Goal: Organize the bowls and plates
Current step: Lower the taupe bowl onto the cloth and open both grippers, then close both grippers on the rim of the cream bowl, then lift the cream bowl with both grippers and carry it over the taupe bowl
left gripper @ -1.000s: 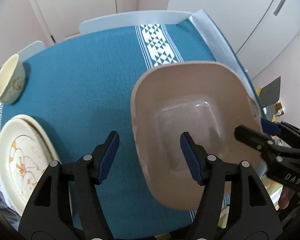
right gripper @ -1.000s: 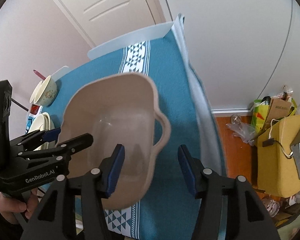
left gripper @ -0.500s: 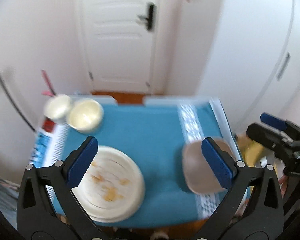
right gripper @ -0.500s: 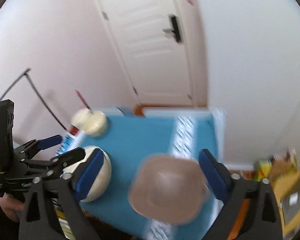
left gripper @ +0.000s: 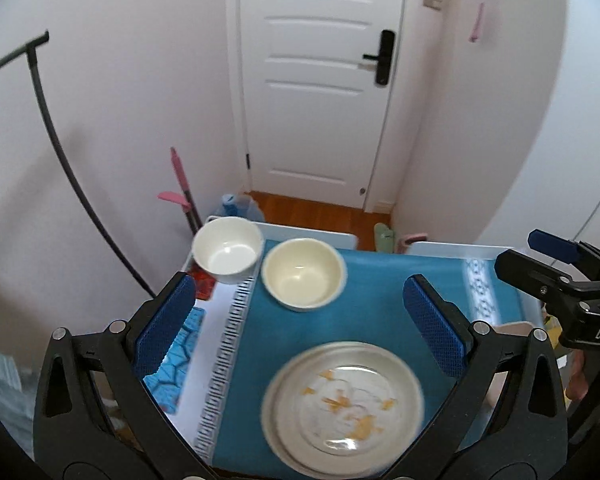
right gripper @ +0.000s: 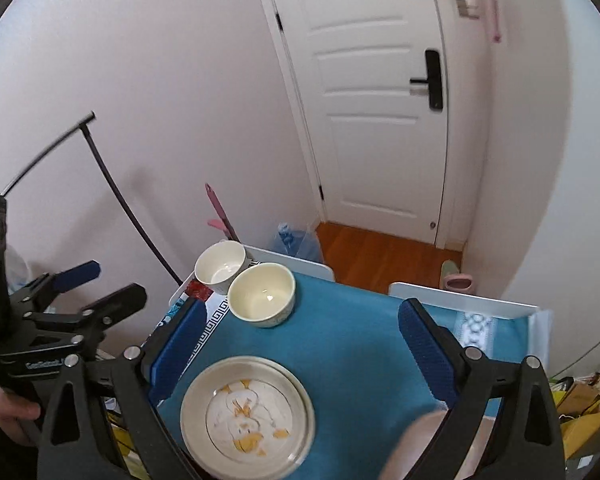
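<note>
Both bowls [left gripper: 303, 276] sit upright, mouths up, beside flat plates [left gripper: 342, 406].

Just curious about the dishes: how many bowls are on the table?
3: a white bowl at the far left corner, a cream bowl beside it, and a beige bowl at the near right, mostly hidden.

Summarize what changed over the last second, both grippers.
Both grippers pulled up and back from the beige basin, which now sits at the table's near right corner. The left gripper and right gripper opened wider and hold nothing. Unchanged: the plate stack, the cream bowl and the white bowl stay put on the blue cloth.
</note>
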`<control>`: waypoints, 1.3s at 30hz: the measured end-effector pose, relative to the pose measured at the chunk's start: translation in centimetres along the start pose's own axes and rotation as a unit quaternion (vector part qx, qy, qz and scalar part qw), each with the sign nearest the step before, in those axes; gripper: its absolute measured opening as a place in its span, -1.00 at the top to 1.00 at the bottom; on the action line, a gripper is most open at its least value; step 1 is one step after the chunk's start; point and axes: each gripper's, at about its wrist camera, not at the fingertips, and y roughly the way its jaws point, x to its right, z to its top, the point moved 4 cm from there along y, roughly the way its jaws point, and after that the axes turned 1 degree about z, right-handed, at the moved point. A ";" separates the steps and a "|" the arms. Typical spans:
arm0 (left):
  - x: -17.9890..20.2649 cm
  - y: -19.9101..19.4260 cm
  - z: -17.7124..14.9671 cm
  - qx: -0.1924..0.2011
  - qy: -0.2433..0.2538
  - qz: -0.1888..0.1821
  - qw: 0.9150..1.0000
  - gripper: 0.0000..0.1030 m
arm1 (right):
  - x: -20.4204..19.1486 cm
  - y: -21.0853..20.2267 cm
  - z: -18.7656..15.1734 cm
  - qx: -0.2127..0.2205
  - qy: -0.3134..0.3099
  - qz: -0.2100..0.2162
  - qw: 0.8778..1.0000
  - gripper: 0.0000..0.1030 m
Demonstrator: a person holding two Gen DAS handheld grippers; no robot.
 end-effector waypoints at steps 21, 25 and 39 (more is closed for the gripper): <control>-5.4 23.6 -4.5 -0.223 -0.065 -0.128 0.964 0.07 | 0.4 24.1 -3.8 -0.192 0.137 -0.018 0.972 0.00; -4.8 25.0 -4.8 -0.233 -0.056 -0.139 0.961 0.46 | 0.6 25.1 -4.2 -0.199 0.147 -0.019 0.969 0.23; -3.8 25.9 -4.3 -0.230 -0.016 -0.140 0.963 0.74 | 0.6 26.8 -4.6 -0.211 0.151 -0.022 0.965 0.72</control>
